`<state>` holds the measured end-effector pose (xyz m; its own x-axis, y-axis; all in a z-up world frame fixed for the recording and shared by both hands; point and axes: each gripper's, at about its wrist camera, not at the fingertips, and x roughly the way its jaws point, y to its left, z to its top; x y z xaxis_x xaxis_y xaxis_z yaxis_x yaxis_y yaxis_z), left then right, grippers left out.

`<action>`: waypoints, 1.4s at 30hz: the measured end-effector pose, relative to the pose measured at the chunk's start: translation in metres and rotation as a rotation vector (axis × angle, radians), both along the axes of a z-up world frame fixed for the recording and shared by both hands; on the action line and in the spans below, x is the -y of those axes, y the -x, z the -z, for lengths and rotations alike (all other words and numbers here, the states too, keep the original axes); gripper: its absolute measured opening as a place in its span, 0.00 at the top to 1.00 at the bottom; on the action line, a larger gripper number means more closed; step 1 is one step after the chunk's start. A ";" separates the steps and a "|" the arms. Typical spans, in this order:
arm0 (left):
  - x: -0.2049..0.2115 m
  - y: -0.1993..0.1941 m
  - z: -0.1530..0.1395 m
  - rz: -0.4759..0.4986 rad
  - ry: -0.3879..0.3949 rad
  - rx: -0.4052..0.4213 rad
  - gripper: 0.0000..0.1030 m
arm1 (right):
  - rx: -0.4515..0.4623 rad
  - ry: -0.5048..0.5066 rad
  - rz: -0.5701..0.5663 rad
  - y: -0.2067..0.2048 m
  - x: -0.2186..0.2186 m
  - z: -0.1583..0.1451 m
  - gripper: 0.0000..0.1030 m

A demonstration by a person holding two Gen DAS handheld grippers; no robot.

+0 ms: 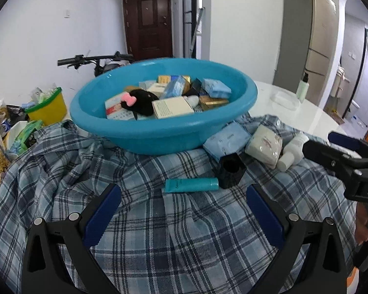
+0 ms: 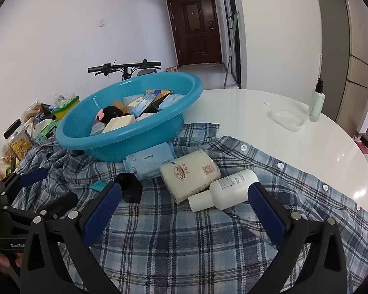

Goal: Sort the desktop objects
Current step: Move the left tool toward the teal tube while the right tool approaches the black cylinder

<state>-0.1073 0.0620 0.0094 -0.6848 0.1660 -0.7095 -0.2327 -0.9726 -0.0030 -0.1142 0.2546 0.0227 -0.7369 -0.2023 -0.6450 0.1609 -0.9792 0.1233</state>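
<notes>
Your left gripper is wide open and holds nothing. Just past its tips the teal tube lies flat on the plaid shirt, its long side running across your fingers, so your left hand is the nearer one. Your right gripper is open and empty too, with the white bottle right by its tips. Behind the tube sits the blue basin, full of small boxes and a black plush toy.
</notes>
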 end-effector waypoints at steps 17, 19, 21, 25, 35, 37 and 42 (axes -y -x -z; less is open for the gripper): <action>0.001 0.027 0.022 0.140 0.039 0.087 0.22 | 0.096 -0.044 -0.270 0.020 0.038 0.007 0.32; -0.001 0.031 0.024 0.157 0.039 0.101 0.30 | 0.115 -0.048 -0.298 0.023 0.045 0.011 0.41; -0.005 0.035 0.028 0.176 0.042 0.118 0.41 | 0.132 -0.048 -0.317 0.026 0.051 0.015 0.48; -0.010 0.041 0.037 0.198 0.046 0.149 0.51 | 0.142 -0.058 -0.331 0.031 0.059 0.022 0.64; -0.009 0.055 0.047 0.198 0.050 0.177 0.33 | 0.173 -0.045 -0.358 0.044 0.068 0.033 0.71; -0.010 0.056 0.047 0.203 0.045 0.173 0.30 | 0.183 -0.031 -0.357 0.048 0.069 0.036 0.71; -0.015 0.063 0.051 0.205 0.067 0.185 0.26 | 0.198 -0.018 -0.354 0.057 0.072 0.041 0.71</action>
